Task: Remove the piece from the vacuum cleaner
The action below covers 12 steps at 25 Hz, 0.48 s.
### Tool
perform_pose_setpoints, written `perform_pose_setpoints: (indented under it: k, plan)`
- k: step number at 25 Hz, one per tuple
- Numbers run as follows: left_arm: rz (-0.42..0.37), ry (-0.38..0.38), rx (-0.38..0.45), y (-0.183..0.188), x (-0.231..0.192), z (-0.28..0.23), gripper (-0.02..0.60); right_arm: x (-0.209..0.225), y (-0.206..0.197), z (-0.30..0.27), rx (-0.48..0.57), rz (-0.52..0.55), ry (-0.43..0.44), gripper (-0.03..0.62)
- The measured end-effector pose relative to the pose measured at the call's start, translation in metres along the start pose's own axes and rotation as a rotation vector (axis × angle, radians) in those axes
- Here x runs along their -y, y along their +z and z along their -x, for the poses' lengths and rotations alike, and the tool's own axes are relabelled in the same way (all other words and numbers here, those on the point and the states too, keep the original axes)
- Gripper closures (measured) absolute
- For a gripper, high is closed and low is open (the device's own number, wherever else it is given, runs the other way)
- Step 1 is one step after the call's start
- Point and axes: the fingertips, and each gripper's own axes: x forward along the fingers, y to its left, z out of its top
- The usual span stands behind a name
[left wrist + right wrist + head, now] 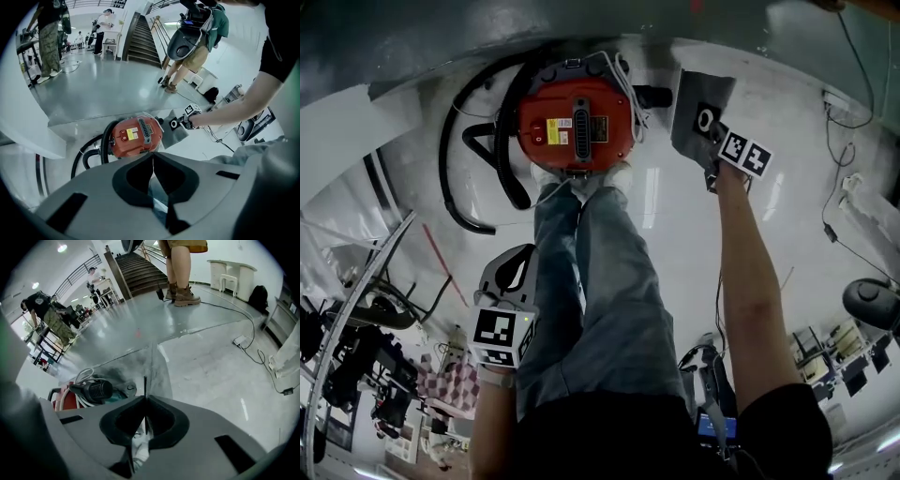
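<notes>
A red vacuum cleaner (577,127) (136,136) stands on the floor in front of the person's feet, its black hose (455,178) curling round its left side. To its right, off the machine, hangs a grey dust bag with a round hole (698,117) (177,127) (140,364). My right gripper (714,155) (145,401) is shut on the bag's thin edge. In the right gripper view the vacuum cleaner (70,397) lies behind the bag at the left. My left gripper (517,258) (152,161) hangs by the person's left leg, jaws shut with nothing in them.
Cables (834,187) and a power strip (240,340) lie on the floor at the right, near another dark machine (872,302). A staircase (143,42) rises at the back, with people (192,51) standing near it. A white bench (232,273) stands by the far wall.
</notes>
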Motion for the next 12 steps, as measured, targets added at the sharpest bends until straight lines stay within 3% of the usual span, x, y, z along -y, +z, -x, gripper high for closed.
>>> perform_pose_setpoints:
  k: [12]
  plan:
    - [-0.034, -0.029, 0.087, 0.057, 0.023, 0.015, 0.563, 0.001, -0.013, 0.105, 0.029, 0.017, 0.0, 0.546]
